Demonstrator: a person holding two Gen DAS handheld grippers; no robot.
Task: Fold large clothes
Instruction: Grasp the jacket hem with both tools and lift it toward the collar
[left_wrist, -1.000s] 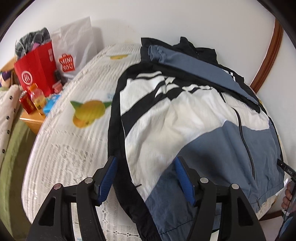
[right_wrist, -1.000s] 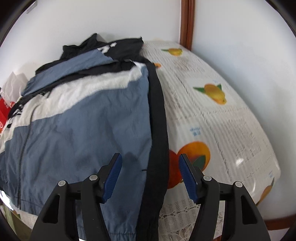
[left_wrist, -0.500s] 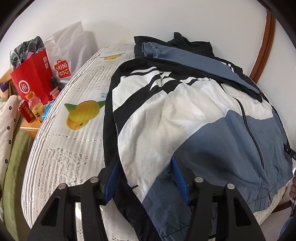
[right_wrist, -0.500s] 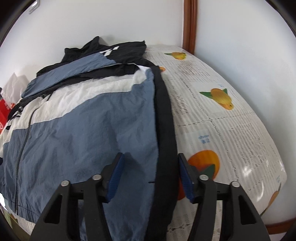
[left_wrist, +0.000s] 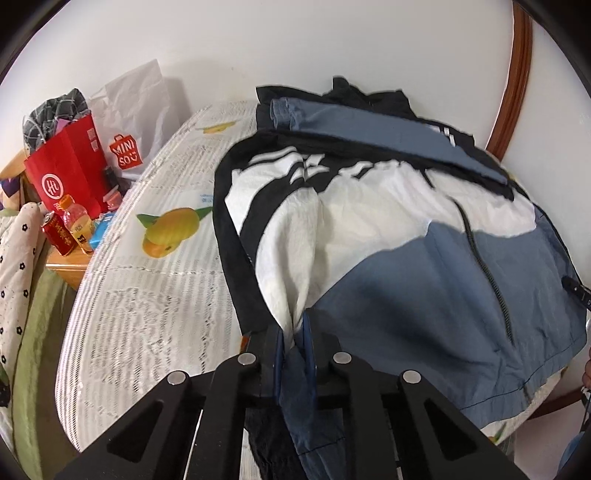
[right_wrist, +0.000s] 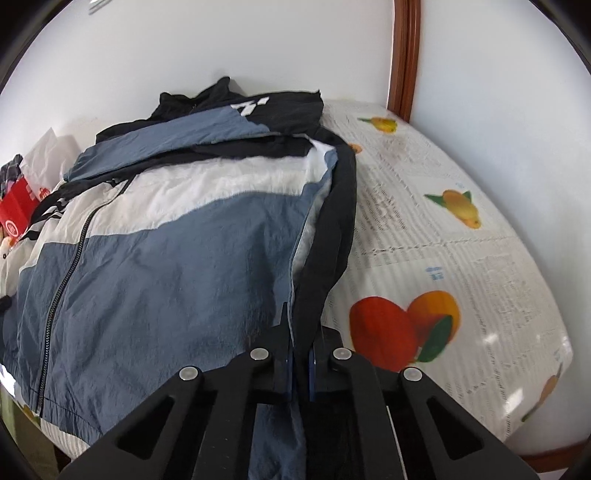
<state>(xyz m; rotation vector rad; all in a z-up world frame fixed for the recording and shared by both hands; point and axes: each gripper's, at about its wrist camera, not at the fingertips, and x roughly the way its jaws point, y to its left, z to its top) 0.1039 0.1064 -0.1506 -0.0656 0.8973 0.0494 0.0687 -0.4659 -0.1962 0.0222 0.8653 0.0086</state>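
A large blue, white and black zip jacket (left_wrist: 388, 229) lies spread front-up on a bed, sleeves folded across its top. My left gripper (left_wrist: 294, 332) is shut on the jacket's lower left edge, where white and blue fabric bunch between the blue pads. The jacket also fills the right wrist view (right_wrist: 166, 251). My right gripper (right_wrist: 299, 350) is shut on its lower right edge, pinching the blue front and black side panel.
The bed (left_wrist: 147, 295) has a white fruit-print cover (right_wrist: 461, 277). A red bag (left_wrist: 66, 173), a white Miniso bag (left_wrist: 136, 122) and bottles (left_wrist: 74, 221) stand on a bedside stand at the left. White walls and a brown door frame (right_wrist: 404, 55) lie behind.
Both grippers moved forward onto the jacket's lower corners and closed from open, each pinching fabric at a side edge.
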